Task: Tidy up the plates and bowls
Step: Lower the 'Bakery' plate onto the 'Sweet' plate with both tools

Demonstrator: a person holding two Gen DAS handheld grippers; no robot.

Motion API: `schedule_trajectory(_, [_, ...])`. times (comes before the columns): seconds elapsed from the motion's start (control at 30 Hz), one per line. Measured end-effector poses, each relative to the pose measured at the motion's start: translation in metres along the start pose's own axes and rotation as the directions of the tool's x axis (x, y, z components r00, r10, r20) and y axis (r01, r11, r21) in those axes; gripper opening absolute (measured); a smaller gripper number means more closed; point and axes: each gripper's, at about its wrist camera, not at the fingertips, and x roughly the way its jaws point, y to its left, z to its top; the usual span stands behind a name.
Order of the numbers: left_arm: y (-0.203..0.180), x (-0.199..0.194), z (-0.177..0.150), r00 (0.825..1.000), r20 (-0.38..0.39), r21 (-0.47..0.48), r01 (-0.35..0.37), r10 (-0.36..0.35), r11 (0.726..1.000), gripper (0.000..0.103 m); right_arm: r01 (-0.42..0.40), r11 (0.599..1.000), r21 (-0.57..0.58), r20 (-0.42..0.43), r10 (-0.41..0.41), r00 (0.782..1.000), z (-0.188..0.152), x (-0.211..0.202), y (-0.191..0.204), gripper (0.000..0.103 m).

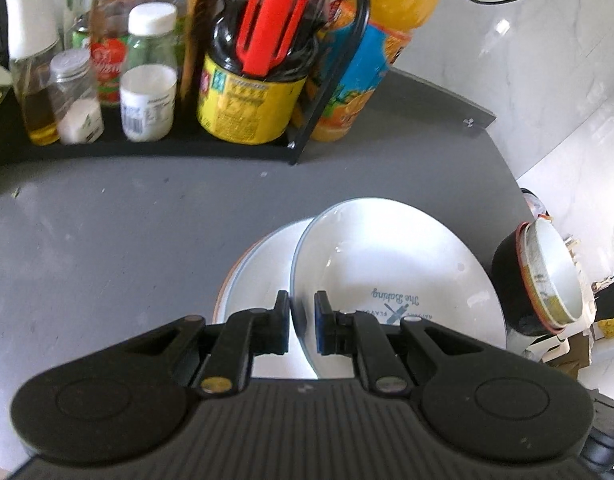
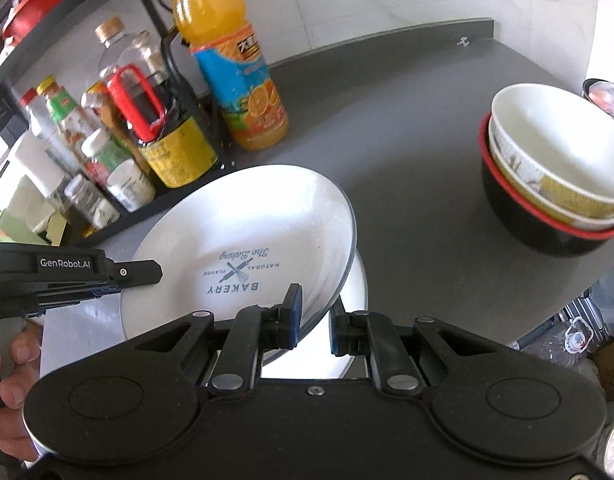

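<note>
A white plate printed "BAKERY" (image 1: 387, 264) (image 2: 243, 232) hangs tilted just above a second white plate (image 1: 259, 272) (image 2: 357, 292) on the grey table. My left gripper (image 1: 303, 320) (image 2: 123, 282) is shut on its left rim. At the near rim my right gripper (image 2: 315, 324) has one pad on the plate's face and the other under it, and looks shut on it. A stack of bowls (image 1: 547, 280) (image 2: 547, 176) stands to the right: a white one inside a yellow-patterned one inside a black, red-rimmed one.
A black rack (image 1: 147, 150) (image 2: 155, 204) full of bottles and jars lines the far left. An orange juice bottle (image 1: 387, 40) (image 2: 235, 80) stands beside it. The grey table (image 1: 107, 240) (image 2: 407, 140) ends just past the bowls. A hand (image 2: 11, 364) holds the left gripper's handle.
</note>
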Motion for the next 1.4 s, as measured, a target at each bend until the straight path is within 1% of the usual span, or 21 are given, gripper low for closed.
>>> schedule_trajectory(0.2, [0.007, 0.005, -0.011, 1.000, -0.015, -0.015, -0.013, 0.013, 1.000, 0.010, -0.001, 1.000, 0.001, -0.031, 0.001, 1.000, -0.009, 0.008, 0.001, 0.013])
schedule_trajectory(0.37, [0.012, 0.013, -0.013, 0.999, -0.029, -0.031, -0.029, 0.028, 0.999, 0.010, -0.002, 1.000, -0.013, -0.048, 0.002, 0.999, -0.010, 0.014, 0.004, 0.013])
schedule_trajectory(0.6, [0.015, 0.023, -0.012, 0.998, -0.043, -0.028, -0.056, 0.055, 0.998, 0.010, -0.006, 1.000, -0.028, -0.074, 0.004, 0.997, -0.010, 0.024, 0.006, 0.013])
schedule_trajectory(0.67, [0.015, 0.027, -0.013, 0.996, -0.058, -0.021, -0.068, 0.067, 0.997, 0.010, -0.003, 0.999, -0.038, -0.082, 0.000, 0.997, -0.011, 0.026, 0.007, 0.014])
schedule_trajectory(0.77, [0.013, 0.029, -0.013, 0.995, -0.058, -0.001, -0.080, 0.080, 0.997, 0.010, 0.000, 0.999, -0.048, -0.086, -0.004, 0.996, -0.012, 0.028, 0.009, 0.014])
schedule_trajectory(0.97, [0.002, 0.032, -0.013, 0.990, -0.060, 0.053, -0.123, 0.127, 0.991, 0.011, -0.008, 1.000, -0.029, -0.103, 0.005, 0.995, -0.011, 0.031, 0.006, 0.014])
schedule_trajectory(1.13, [-0.005, 0.035, -0.015, 0.985, -0.067, 0.073, -0.153, 0.158, 0.986, 0.012, -0.046, 0.998, 0.037, -0.134, 0.050, 0.990, -0.009, 0.031, -0.002, 0.015])
schedule_trajectory(1.4, [-0.009, 0.038, -0.014, 0.981, -0.067, 0.094, -0.174, 0.181, 0.980, 0.013, -0.081, 0.994, 0.069, -0.161, 0.092, 0.983, -0.007, 0.028, -0.008, 0.017])
